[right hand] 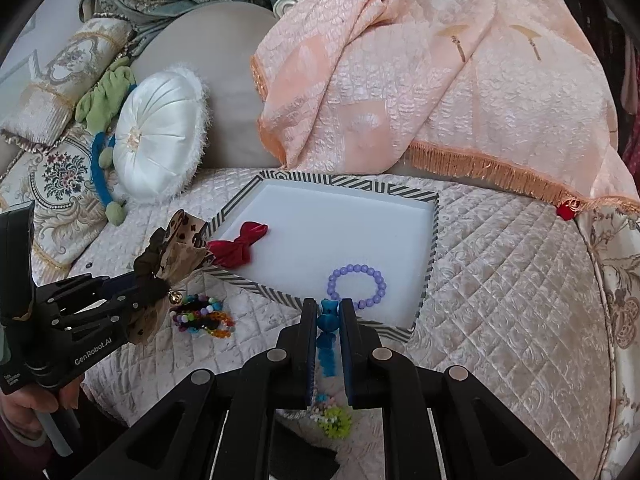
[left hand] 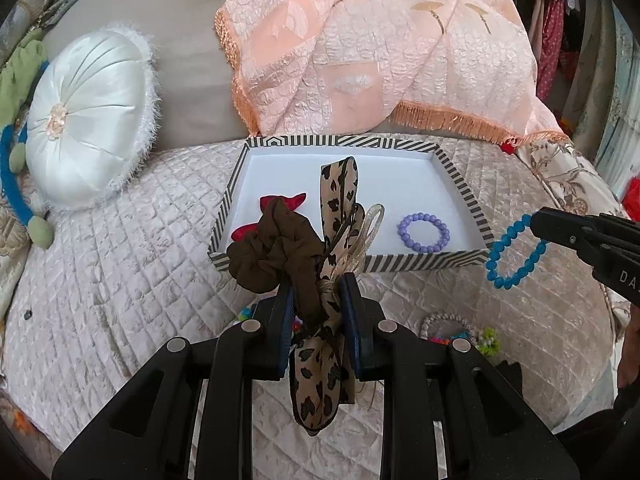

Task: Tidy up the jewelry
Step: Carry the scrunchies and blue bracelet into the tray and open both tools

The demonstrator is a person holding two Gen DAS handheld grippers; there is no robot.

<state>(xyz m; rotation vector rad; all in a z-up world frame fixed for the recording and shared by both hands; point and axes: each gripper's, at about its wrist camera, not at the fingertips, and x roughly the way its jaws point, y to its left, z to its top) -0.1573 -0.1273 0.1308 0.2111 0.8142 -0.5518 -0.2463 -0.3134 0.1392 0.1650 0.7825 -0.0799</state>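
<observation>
A white tray with a striped rim (left hand: 460, 184) (right hand: 432, 248) lies on the quilted bed. In it lie a red velvet bow (left hand: 280, 202) (right hand: 236, 246) and a purple bead bracelet (left hand: 424, 233) (right hand: 358, 286). My left gripper (left hand: 316, 282) (right hand: 160, 280) is shut on a brown scrunchie with a leopard-print ribbon (left hand: 276, 248) (right hand: 176, 248), held just above the tray's near left edge. My right gripper (right hand: 329, 306) (left hand: 534, 222) is shut on a blue bead bracelet (left hand: 514, 256) (right hand: 327, 320), which hangs at the tray's near right corner.
Colourful bead bracelets (right hand: 204, 316) lie on the quilt near the tray's left corner; more beads (right hand: 334, 420) (left hand: 460, 332) lie below my right gripper. A white round cushion (left hand: 88, 120) (right hand: 160, 136) and a pink fringed blanket (left hand: 380, 52) (right hand: 440, 92) sit behind the tray.
</observation>
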